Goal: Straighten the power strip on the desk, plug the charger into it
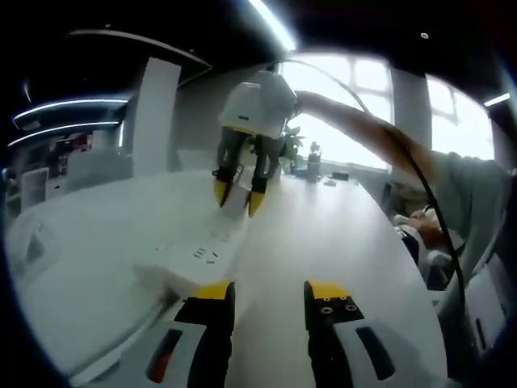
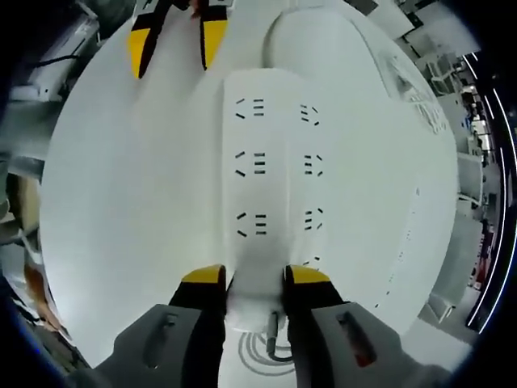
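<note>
A white power strip [image 2: 271,162] with two rows of sockets lies on the white desk [image 2: 129,202]. My right gripper [image 2: 254,279] is shut on its near end, one yellow-tipped jaw on each side. Below that end the strip's cord [image 2: 271,352] curls in a loop. In the left gripper view the same strip [image 1: 202,255] lies ahead and to the left, and the right gripper [image 1: 238,196] holds its far end from above. My left gripper [image 1: 269,293] stands open over the desk with nothing between its jaws. The right gripper view shows it beside the strip's far end [image 2: 176,39].
A person's sleeved arm [image 1: 380,133] reaches in from the right to the right gripper. Small items and plants [image 1: 311,166] stand at the far end of the desk [image 1: 323,234] by bright windows. A perforated white panel [image 2: 412,89] lies beyond the desk's edge.
</note>
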Demonstrator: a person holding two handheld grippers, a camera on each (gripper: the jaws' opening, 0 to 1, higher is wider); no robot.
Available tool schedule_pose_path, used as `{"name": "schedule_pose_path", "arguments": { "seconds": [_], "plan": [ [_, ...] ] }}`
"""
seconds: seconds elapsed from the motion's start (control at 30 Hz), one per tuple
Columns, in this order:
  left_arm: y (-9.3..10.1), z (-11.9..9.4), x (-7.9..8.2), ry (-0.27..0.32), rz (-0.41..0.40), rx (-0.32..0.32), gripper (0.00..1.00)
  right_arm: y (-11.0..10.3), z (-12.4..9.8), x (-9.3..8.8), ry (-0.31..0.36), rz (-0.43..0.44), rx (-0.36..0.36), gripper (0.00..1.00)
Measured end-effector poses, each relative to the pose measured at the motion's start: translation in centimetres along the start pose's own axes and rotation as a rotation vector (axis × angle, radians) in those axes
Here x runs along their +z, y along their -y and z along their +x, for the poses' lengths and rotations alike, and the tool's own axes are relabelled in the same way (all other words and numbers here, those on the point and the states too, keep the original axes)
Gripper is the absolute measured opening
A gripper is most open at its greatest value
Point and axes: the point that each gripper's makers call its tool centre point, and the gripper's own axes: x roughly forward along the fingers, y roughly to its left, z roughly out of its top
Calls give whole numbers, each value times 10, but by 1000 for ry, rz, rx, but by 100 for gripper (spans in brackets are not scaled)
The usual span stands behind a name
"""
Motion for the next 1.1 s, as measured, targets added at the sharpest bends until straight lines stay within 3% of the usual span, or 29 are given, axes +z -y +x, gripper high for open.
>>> {"name": "schedule_pose_path", "arguments": {
  "seconds": [0.2, 0.47, 0.93, 1.1],
  "plan": [
    [-2, -1, 1, 4, 0, 6, 35, 0, 3, -2, -39, -12, 0, 27],
    [-11, -3, 2, 14, -14, 31, 35, 3, 2, -1, 12, -18, -53, 28],
    [-16, -4, 2, 21, -20, 50, 35, 8, 2, -7, -46, -33, -84, 29],
    [-17, -4, 2, 22, -22, 52, 35, 7, 1, -6, -37, -23, -112, 31]
  ]
}}
